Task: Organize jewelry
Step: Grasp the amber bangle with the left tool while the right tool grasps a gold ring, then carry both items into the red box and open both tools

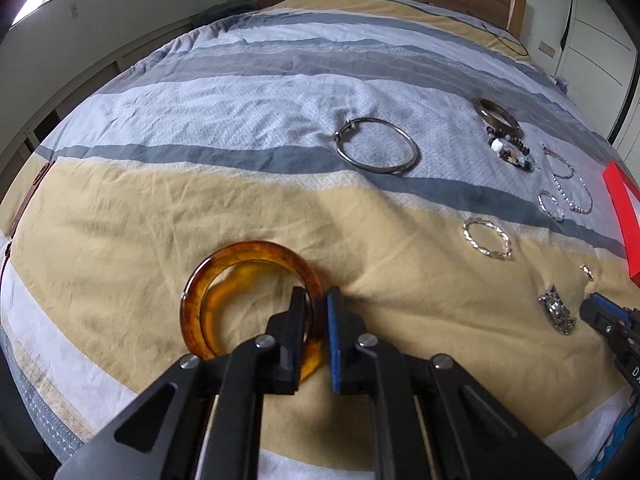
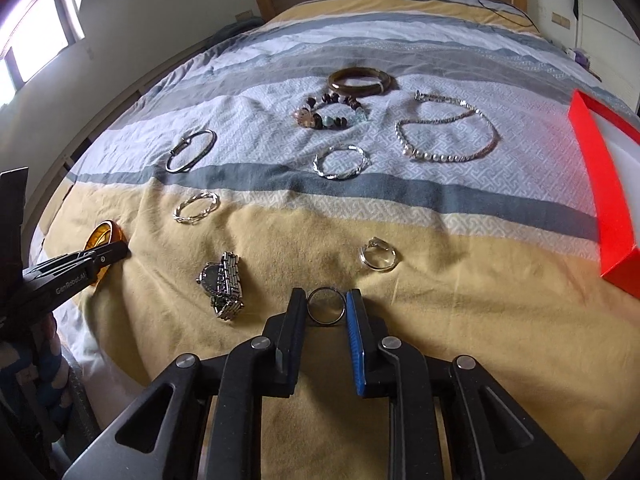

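Grippers rest low on the striped bedspread [image 1: 240,128]. I read the left gripper [image 1: 316,300] as clamped on the amber bangle [image 1: 256,272] rim; the right gripper [image 2: 326,304] brackets a small ring [image 2: 326,306], pads touching its sides, beside the watch [image 2: 224,284].

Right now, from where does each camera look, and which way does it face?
Left wrist: sits on the left gripper, facing down the bed toward the headboard; its fingers clamp the amber bangle.
Right wrist: sits on the right gripper, facing the same way; its fingers enclose a thin ring.
Shared: the amber bangle, silver watch, striped bedspread, red box; each shows the other gripper.
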### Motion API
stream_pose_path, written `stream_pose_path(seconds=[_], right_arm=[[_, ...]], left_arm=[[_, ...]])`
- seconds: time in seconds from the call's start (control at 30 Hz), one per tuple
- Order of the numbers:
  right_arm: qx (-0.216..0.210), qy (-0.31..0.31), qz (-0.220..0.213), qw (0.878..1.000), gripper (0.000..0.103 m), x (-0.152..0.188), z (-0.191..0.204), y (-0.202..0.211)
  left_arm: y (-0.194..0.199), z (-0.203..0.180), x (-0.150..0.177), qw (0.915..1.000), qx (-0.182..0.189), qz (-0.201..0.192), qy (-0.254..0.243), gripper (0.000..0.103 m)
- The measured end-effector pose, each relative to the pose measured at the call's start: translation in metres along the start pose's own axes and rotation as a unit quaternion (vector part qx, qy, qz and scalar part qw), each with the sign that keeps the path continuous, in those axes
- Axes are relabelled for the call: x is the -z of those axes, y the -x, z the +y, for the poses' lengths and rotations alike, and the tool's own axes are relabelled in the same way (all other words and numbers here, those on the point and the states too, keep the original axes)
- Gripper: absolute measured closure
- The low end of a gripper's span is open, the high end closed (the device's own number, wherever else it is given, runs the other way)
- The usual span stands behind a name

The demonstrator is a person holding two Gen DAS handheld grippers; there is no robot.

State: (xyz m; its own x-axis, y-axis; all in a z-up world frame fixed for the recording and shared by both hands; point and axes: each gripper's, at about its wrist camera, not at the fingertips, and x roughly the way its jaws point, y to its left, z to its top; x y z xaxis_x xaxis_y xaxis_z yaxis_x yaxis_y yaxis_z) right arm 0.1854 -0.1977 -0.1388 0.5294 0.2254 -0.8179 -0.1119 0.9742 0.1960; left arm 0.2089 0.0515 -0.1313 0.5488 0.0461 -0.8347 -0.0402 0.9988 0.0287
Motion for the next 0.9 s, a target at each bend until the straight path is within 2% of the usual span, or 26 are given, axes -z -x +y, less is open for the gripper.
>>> stream_pose_path(seconds=[0.2, 0.43, 0.63, 0.9], right_arm=[[0.023, 0.017, -0.018, 0.999, 0.083, -0.002, -0.002, 0.035], [0.062, 0.026, -0.049, 0.997, 0.083, -0.001, -0.016, 0.091], [0.094, 0.011, -0.075, 0.993, 0.083, -0.003, -0.05, 0.133], [0.136, -0.026, -0.099, 0.985, 0.083, -0.005, -0.119, 0.171]], left_arm=[[0.03, -0.013, -0.002, 0.9998, 0.017, -0.013, 0.006, 0.094], [0.074, -0.056, -0.012, 0.9966, 0.076, -0.031, -0.009, 0.094], [0.104, -0.121, -0.026, 0.9897, 0.129, -0.046, -0.043, 0.094], [0.119, -0.235, -0.044, 0.9699, 0.215, -0.046, -0.105, 0.094]])
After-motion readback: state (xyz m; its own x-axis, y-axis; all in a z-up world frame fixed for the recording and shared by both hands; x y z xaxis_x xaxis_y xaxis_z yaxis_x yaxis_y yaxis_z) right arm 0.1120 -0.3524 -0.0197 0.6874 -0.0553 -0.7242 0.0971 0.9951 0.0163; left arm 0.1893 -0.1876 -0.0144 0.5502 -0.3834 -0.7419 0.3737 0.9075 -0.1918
